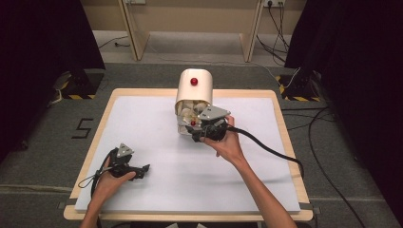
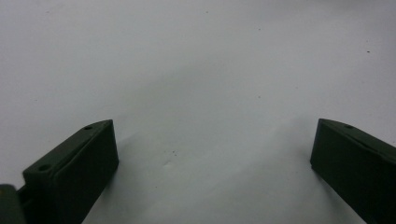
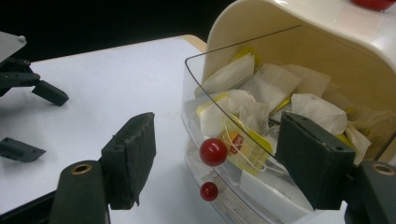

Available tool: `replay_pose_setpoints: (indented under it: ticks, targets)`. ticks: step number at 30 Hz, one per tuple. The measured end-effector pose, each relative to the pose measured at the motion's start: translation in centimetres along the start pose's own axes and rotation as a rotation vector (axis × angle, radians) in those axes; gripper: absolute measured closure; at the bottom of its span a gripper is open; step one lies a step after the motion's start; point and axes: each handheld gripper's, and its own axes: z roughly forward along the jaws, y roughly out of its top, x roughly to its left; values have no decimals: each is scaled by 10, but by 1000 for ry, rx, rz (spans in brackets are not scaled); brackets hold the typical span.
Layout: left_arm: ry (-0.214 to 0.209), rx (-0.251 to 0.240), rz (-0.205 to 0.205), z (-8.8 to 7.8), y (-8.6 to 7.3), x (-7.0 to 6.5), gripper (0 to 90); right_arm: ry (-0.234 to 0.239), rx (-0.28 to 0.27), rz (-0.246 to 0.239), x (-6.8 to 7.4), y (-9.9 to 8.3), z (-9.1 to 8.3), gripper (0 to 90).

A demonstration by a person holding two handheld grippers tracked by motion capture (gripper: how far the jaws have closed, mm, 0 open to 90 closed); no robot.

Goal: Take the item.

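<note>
- Right tongs (image 3: 219, 163) spread wide at the mouth of the tea bag box (image 1: 194, 85); one jaw sits outside the clear drawer (image 3: 196, 98), the other inside among the tea bags (image 3: 273, 86). Nothing is pinched yet, pads off everything.
- The red knob (image 3: 213, 151) of the upper drawer hangs right between the jaws, the lower knob (image 3: 208, 191) just under it. Risk: a close could slip off the round knob, or catch the lower one instead.
- The yellow tag (image 3: 245, 149) and its string lie beside the inner jaw. Risk: the jaws close on tag or string and not the bag, so the bag dangles, swings or tears free.
- Bags are heaped loose and overlapping. Risk: grabbing two at once, or dragging neighbours out over the drawer rim onto the counter (image 1: 142, 123).
- The box stands free beyond the right tongs with nothing bracing it. Risk: a push or pull on the drawer slides or tips the whole box.
- Left tongs (image 2: 212, 163) also spread, empty, down on bare counter, well apart from the box on the near left. Too far to steady it if it shifts.
- The clear drawer wall is thin; the outer jaw pressing on it could flex it or jam the drawer.
</note>
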Motion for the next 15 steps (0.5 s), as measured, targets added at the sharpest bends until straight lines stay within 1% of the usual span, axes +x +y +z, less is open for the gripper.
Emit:
replay_pose_setpoints:
  ticks: [3,5,7,15]
  targets:
    - [0,0,0,0,0,0,0,3,-13,-5,3,-4,-4,303]
    - [0,0,0,0,0,0,0,5,-10,-13,4,-4,-5,309]
    - [-1,0,0,0,0,0,0,23,-12,-7,5,-5,-8,314]
    - [-1,0,0,0,0,0,0,15,-14,-19,9,-7,-10,315]
